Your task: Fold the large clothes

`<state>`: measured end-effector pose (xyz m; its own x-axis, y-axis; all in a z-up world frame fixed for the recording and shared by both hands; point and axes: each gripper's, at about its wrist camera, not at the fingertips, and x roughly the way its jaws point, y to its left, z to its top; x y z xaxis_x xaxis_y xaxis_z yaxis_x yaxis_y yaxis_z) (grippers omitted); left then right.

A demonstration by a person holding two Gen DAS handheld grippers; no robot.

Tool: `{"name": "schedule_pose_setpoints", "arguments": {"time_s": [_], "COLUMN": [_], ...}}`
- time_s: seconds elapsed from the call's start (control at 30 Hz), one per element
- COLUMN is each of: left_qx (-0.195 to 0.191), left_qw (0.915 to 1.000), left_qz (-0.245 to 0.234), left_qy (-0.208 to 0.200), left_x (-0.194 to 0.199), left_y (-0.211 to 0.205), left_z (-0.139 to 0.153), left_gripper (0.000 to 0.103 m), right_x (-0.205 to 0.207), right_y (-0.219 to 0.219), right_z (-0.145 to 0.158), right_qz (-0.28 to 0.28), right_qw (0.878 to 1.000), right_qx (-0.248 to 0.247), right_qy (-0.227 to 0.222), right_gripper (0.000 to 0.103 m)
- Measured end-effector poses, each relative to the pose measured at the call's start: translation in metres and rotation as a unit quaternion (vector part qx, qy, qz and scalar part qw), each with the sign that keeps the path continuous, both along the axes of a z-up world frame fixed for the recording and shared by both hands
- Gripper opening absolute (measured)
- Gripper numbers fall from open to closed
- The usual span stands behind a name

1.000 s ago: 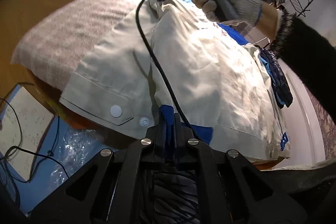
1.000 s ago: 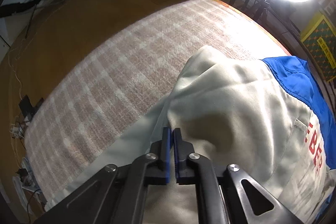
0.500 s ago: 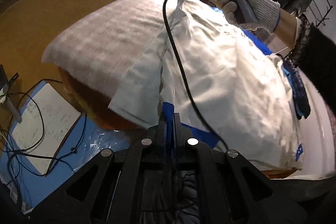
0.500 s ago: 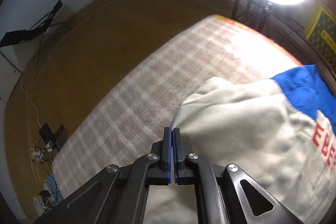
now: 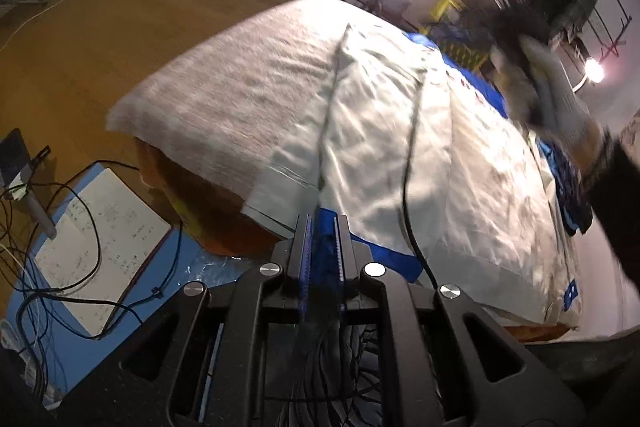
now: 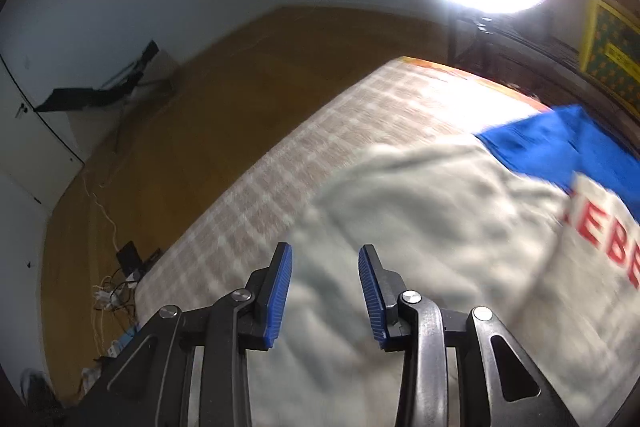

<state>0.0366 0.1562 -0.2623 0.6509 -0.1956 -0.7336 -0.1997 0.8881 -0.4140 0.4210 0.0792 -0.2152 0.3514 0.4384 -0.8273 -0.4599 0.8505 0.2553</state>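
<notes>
Your right gripper [image 6: 325, 291], jaws just opened and holding nothing, hangs over the cream-and-blue jacket [image 6: 420, 227] lying on the checked table cover [image 6: 320, 147]. Your left gripper [image 5: 322, 247], jaws just parting slightly, has the jacket's blue hem at 6 o'clock between them.

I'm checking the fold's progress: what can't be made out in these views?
- Left wrist view: whether the left gripper pinches the jacket hem; its fingers block the contact.
- Left wrist view: the gloved hand is motion-blurred.
- Right wrist view: red lettering cut off by the edge; right gripper open, jaws just opened.
</notes>
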Motion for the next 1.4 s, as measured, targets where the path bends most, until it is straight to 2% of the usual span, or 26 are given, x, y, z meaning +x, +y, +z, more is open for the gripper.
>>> {"name": "schedule_pose_setpoints", "arguments": {"time_s": [0.13, 0.23, 0.27, 0.3, 0.37, 0.4, 0.5, 0.6, 0.73, 0.87, 0.93, 1.07, 1.13, 1.23, 1.3, 1.4], "left_qx": [-0.012, -0.024, -0.024, -0.025, -0.026, -0.024, -0.035, -0.063, -0.074, -0.104, -0.12, -0.153, -0.188, -0.222, -0.229, -0.229], "left_qw": [0.9999, 0.9996, 0.9996, 0.9995, 0.9994, 0.9994, 0.9984, 0.9966, 0.9958, 0.993, 0.991, 0.9853, 0.979, 0.9729, 0.9723, 0.973], "left_qz": [0.012, 0.016, 0.016, 0.017, 0.019, 0.024, 0.038, 0.043, 0.043, 0.042, 0.046, 0.066, 0.072, 0.063, 0.048, 0.03], "left_qy": [0.001, 0.0, 0.002, 0.004, 0.008, 0.012, 0.022, 0.031, 0.032, 0.035, 0.037, 0.039, 0.028, 0.012, 0.009, 0.004], "left_x": [0.004, 0.013, 0.015, 0.018, 0.021, 0.023, 0.031, 0.041, 0.05, 0.054, 0.056, 0.057, 0.054, 0.05, 0.051, 0.051], "left_y": [0.012, 0.016, 0.016, 0.017, 0.018, 0.019, 0.025, 0.031, 0.037, 0.048, 0.054, 0.066, 0.071, 0.071, 0.066, 0.06], "left_z": [0.0, -0.001, -0.002, -0.004, -0.008, -0.01, -0.021, -0.032, -0.038, -0.048, -0.054, -0.066, -0.072, -0.072, -0.068, -0.057], "left_gripper": [0.008, 0.011, 0.02, 0.033, 0.049, 0.056, 0.062, 0.063, 0.066, 0.068, 0.068, 0.068, 0.068, 0.068, 0.06, 0.059], "right_x": [-0.028, -0.043, -0.044, -0.046, -0.048, -0.049, -0.054, -0.059, -0.078, -0.118, -0.14, -0.184, -0.2, -0.219, -0.226, -0.23], "right_y": [-0.031, -0.034, -0.033, -0.033, -0.041, -0.044, -0.048, -0.048, -0.058, -0.08, -0.089, -0.112, -0.119, -0.132, -0.138, -0.143], "right_z": [-0.014, -0.039, -0.046, -0.054, -0.069, -0.077, -0.081, -0.072, -0.035, 0.018, 0.038, 0.069, 0.074, 0.072, 0.064, 0.053], "right_qz": [0.009, 0.025, 0.028, 0.028, 0.022, 0.022, 0.022, 0.024, 0.028, 0.029, 0.027, 0.019, 0.009, -0.005, -0.015, -0.025], "right_qw": [1.0, 0.998, 0.998, 0.997, 0.996, 0.996, 0.997, 0.997, 0.999, 0.998, 0.997, 0.994, 0.993, 0.993, 0.993, 0.993], "right_qx": [0.013, -0.022, -0.028, -0.033, -0.045, -0.053, -0.049, -0.045, -0.001, 0.047, 0.058, 0.083, 0.084, 0.089, 0.09, 0.096], "right_qy": [0.026, 0.046, 0.05, 0.058, 0.07, 0.072, 0.058, 0.055, 0.024, -0.021, -0.045, -0.074, -0.08, -0.078, -0.071, -0.059], "right_gripper": [0.035, 0.034, 0.034, 0.032, 0.028, 0.026, 0.024, 0.026, 0.033, 0.039, 0.047, 0.05, 0.052, 0.053, 0.054, 0.054]}}
